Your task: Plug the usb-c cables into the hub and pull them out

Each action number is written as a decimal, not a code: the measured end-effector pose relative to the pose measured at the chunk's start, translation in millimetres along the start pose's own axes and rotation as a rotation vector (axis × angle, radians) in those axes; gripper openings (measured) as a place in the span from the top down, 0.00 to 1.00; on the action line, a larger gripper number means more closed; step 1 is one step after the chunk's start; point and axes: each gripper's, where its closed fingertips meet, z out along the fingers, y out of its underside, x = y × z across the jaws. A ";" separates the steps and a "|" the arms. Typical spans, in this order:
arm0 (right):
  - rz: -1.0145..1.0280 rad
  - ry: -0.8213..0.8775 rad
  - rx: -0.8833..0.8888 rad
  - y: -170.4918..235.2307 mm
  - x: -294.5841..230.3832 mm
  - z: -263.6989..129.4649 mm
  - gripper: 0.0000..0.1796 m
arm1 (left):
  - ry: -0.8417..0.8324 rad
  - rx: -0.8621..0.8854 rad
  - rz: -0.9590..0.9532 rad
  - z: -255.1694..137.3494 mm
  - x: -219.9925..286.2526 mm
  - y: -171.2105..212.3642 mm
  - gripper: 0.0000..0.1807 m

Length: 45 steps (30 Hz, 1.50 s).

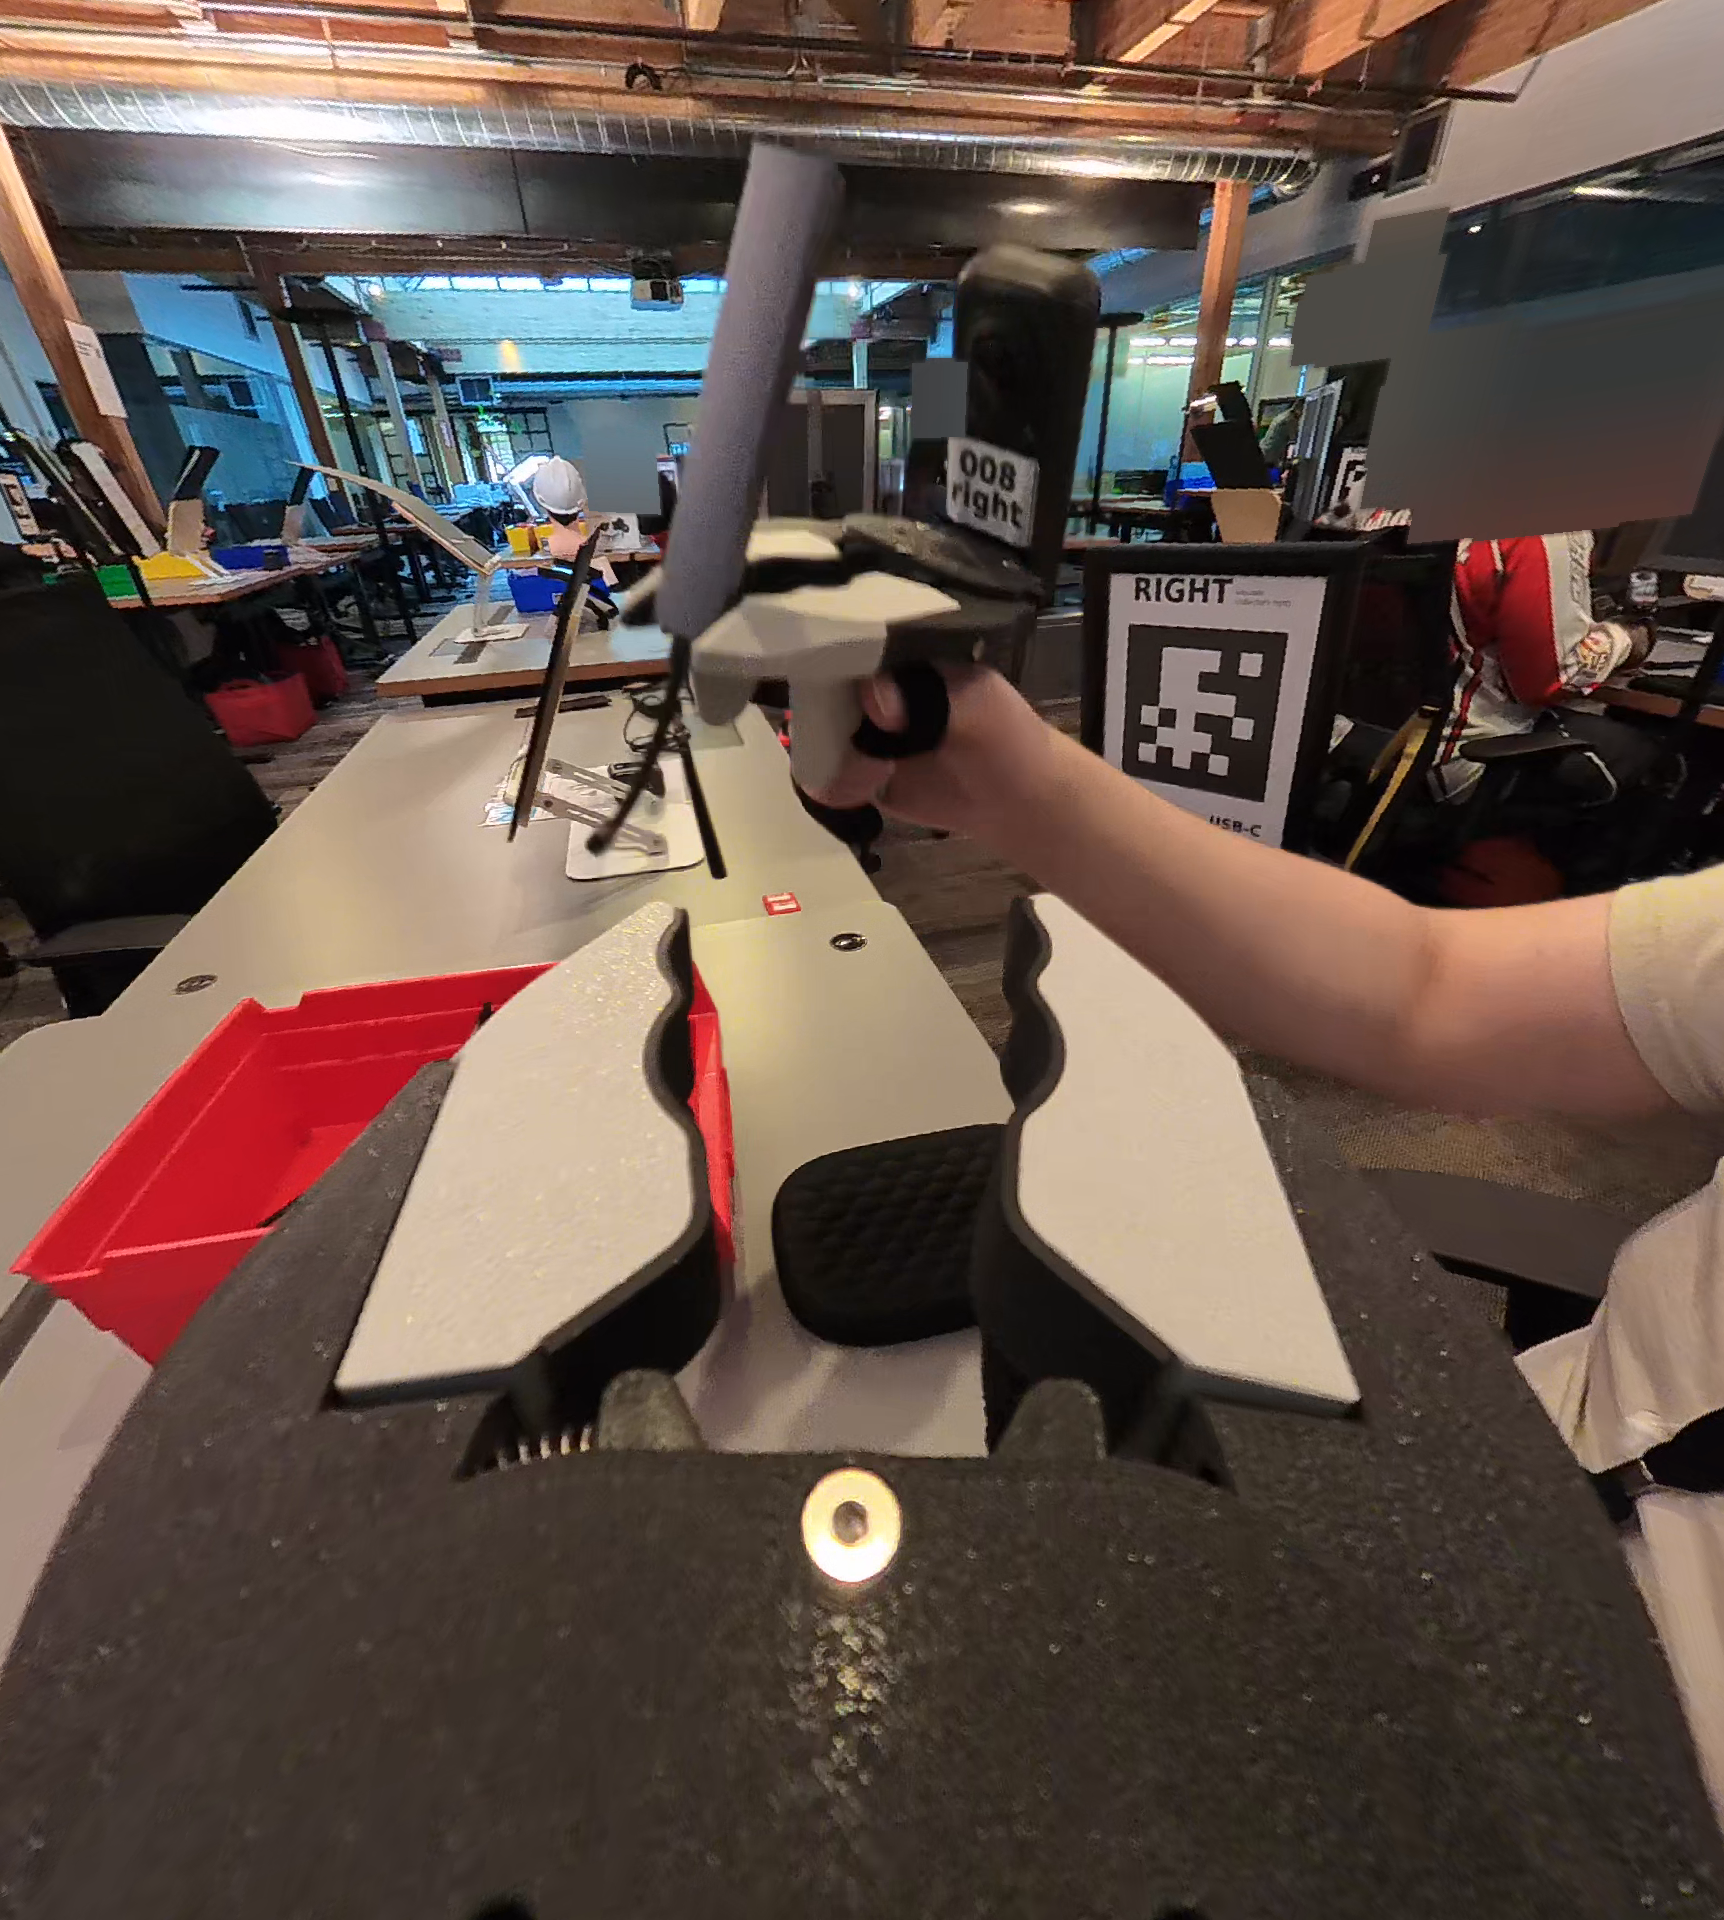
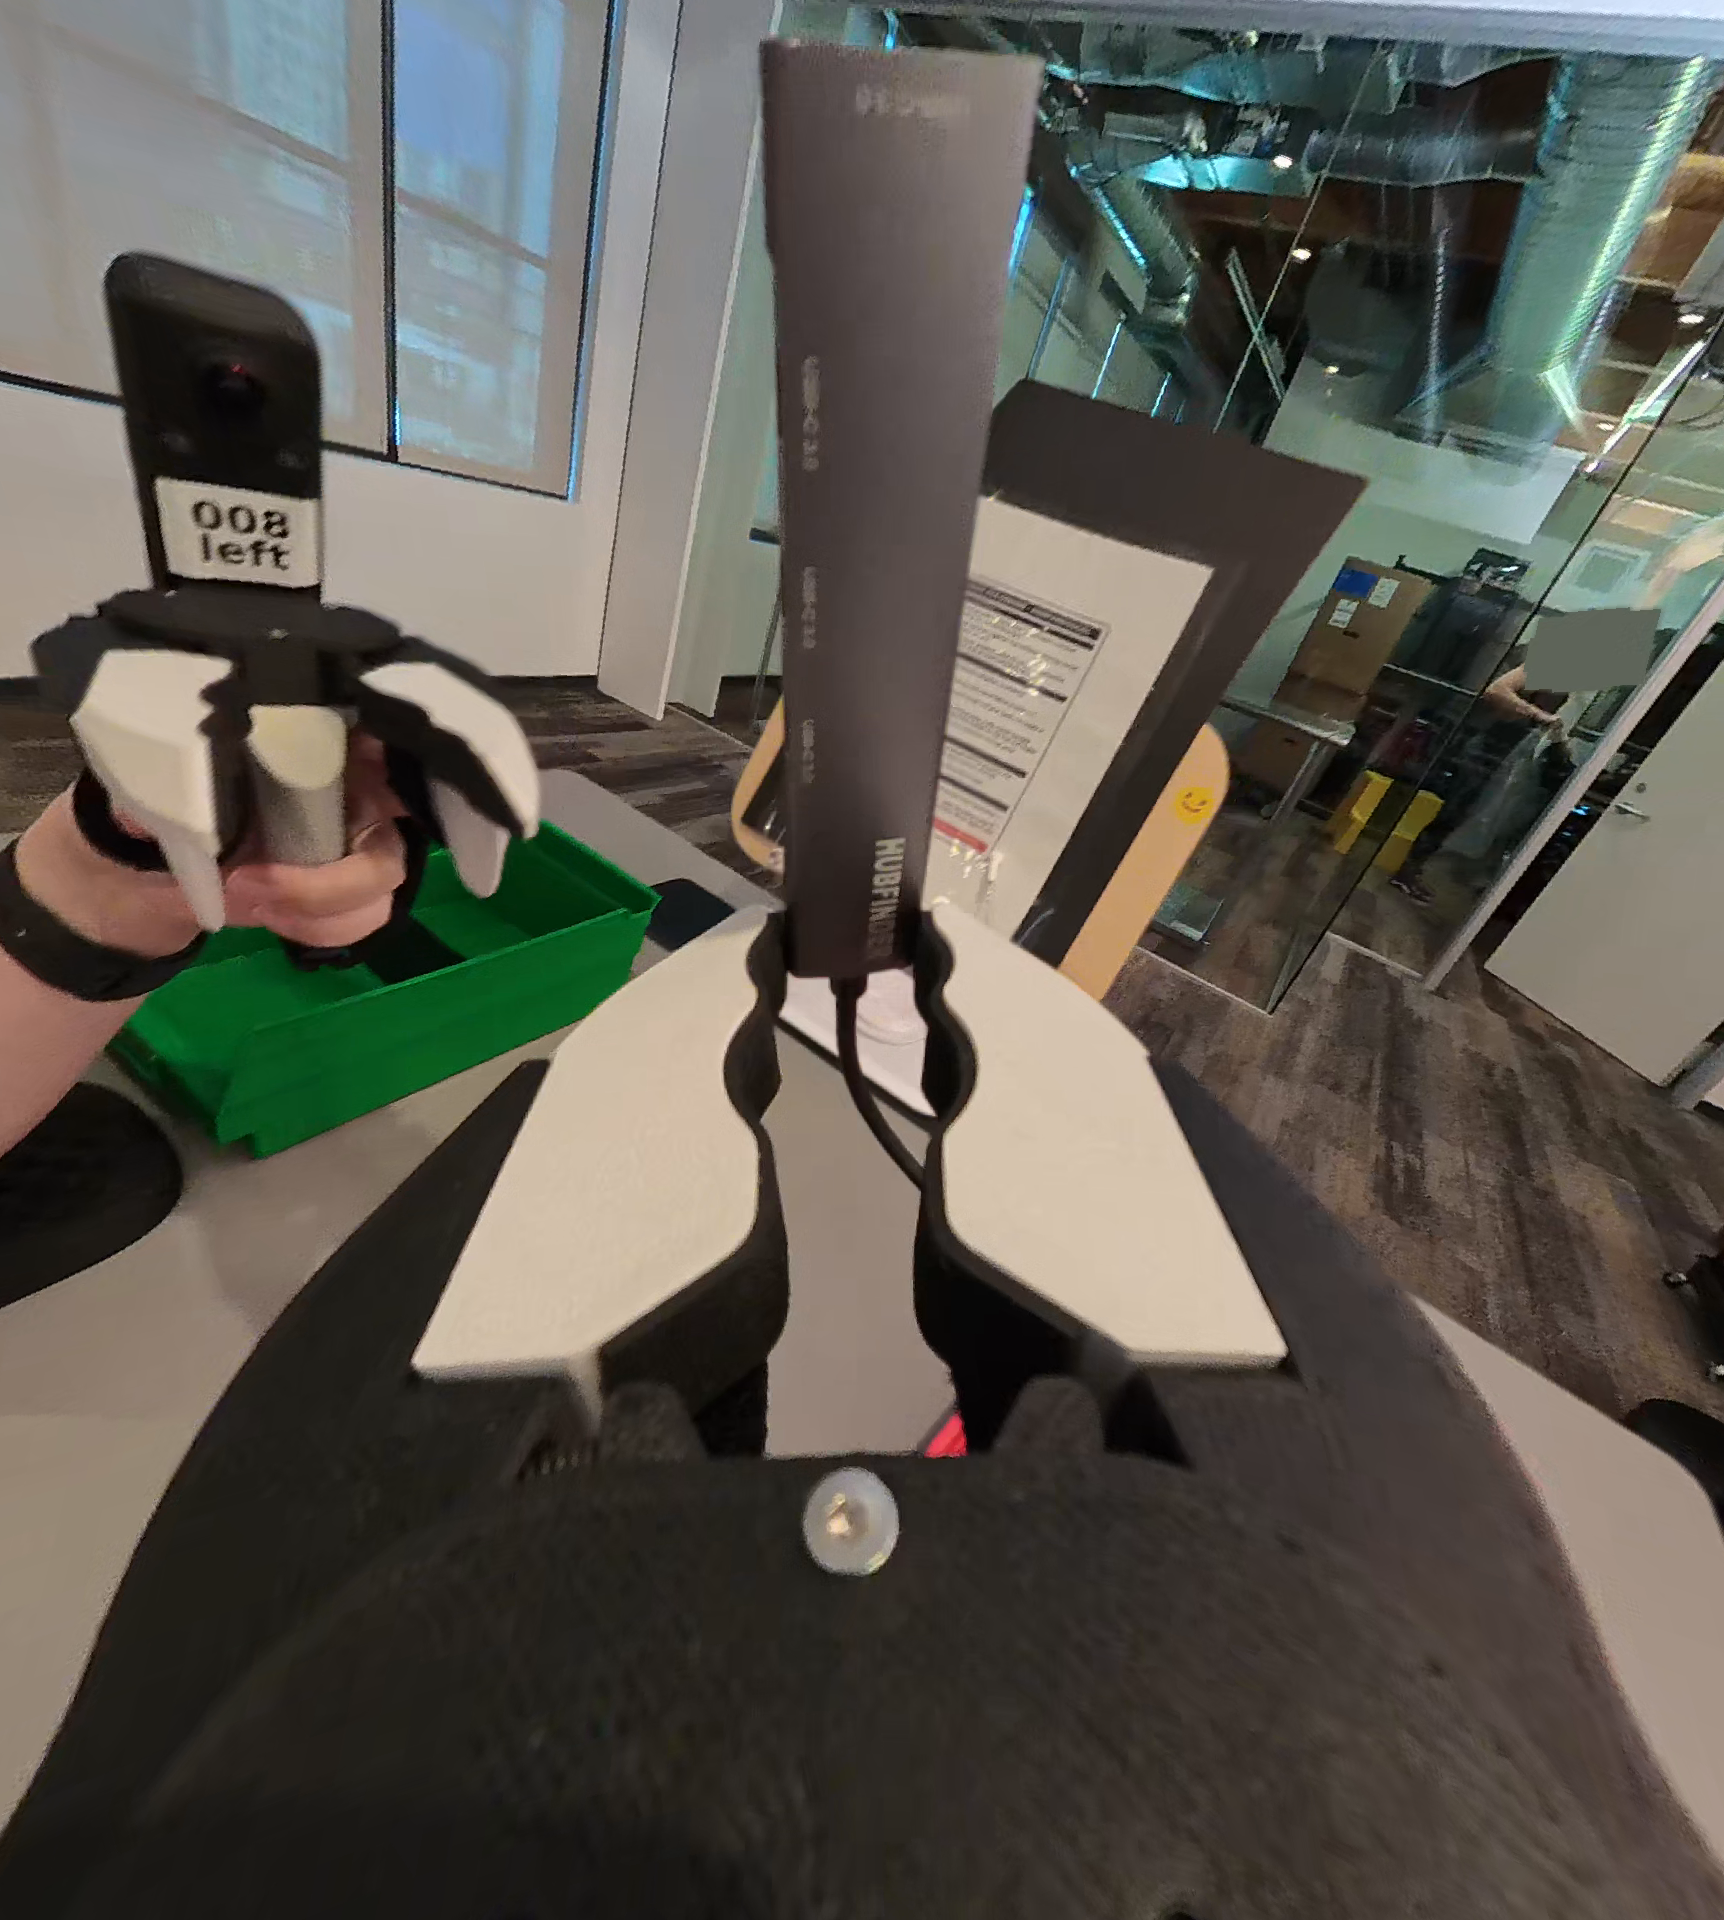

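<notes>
Grey desk [image 2: 162, 1455] below us, both grippers raised clear of it.
Our right gripper [image 2: 853, 961] pinches only the hub [image 2: 889, 468] by its cable end; our left gripper [image 1: 842, 997] gapes empty. Upright, the hub may pivot or slip when plugs press in.
</notes>
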 end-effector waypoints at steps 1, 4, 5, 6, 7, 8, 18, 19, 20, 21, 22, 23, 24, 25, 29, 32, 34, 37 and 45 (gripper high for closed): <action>-0.002 0.007 0.005 -4.1 8.2 0.2 0.87 | -0.006 -0.004 0.000 -0.7 -1.4 0.5 0.68; -0.007 0.024 0.003 -11.6 31.6 1.3 0.87 | -0.023 -0.015 -0.004 -1.9 -5.5 1.9 0.68; -0.019 0.035 -0.008 -11.7 40.3 1.5 0.87 | -0.027 -0.019 -0.006 -2.0 -6.8 2.2 0.68; -0.034 0.037 -0.028 -10.4 48.1 1.7 0.87 | -0.030 -0.023 -0.009 -2.3 -7.6 2.3 0.67; -0.048 0.038 -0.050 -8.1 56.1 1.9 0.87 | -0.033 -0.027 -0.010 -2.8 -8.3 2.4 0.67; -0.056 0.051 -0.068 -5.4 66.1 1.9 0.87 | -0.040 -0.031 -0.012 -3.7 -8.9 2.2 0.67; 0.080 -0.002 -0.132 54.8 128.6 15.6 0.87 | -0.095 -0.023 -0.002 -17.7 -15.6 -5.1 0.68; 0.107 -0.016 -0.126 61.9 129.8 18.5 0.87 | -0.104 -0.022 -0.009 -18.7 -18.4 -4.4 0.68; 0.129 -0.024 -0.117 68.1 131.0 21.3 0.87 | -0.112 -0.022 -0.018 -19.6 -21.1 -3.7 0.68; 0.150 -0.031 -0.107 73.5 131.7 24.2 0.87 | -0.118 -0.023 -0.028 -20.3 -23.5 -2.8 0.69; 0.172 -0.039 -0.099 78.3 132.1 27.2 0.87 | -0.124 -0.025 -0.038 -20.9 -25.9 -1.8 0.69; 0.192 -0.042 -0.090 82.3 132.8 30.4 0.87 | -0.131 -0.027 -0.049 -21.4 -28.0 -0.9 0.69; 0.212 -0.045 -0.081 85.6 133.7 33.8 0.87 | -0.132 -0.028 -0.060 -21.5 -29.0 -0.3 0.69; 0.232 -0.047 -0.075 88.2 134.6 37.3 0.87 | -0.126 -0.026 -0.072 -21.4 -28.5 -0.3 0.69; 0.274 -0.053 -0.088 96.9 138.8 51.0 0.87 | -0.111 -0.021 -0.073 -20.5 -23.4 -2.4 0.69; 0.266 -0.052 -0.124 102.9 142.1 59.3 0.87 | -0.136 -0.032 -0.045 -22.1 -24.2 -3.2 0.70; 0.256 -0.051 -0.148 108.3 145.1 63.8 0.87 | -0.143 -0.028 -0.041 -23.2 -24.4 -4.8 0.70; 0.246 -0.057 -0.190 119.5 150.7 67.9 0.87 | -0.157 -0.029 -0.035 -25.2 -26.1 -5.4 0.70; 0.253 -0.102 -0.263 135.8 167.4 72.9 0.87 | -0.172 -0.035 -0.030 -26.5 -29.3 -4.7 0.70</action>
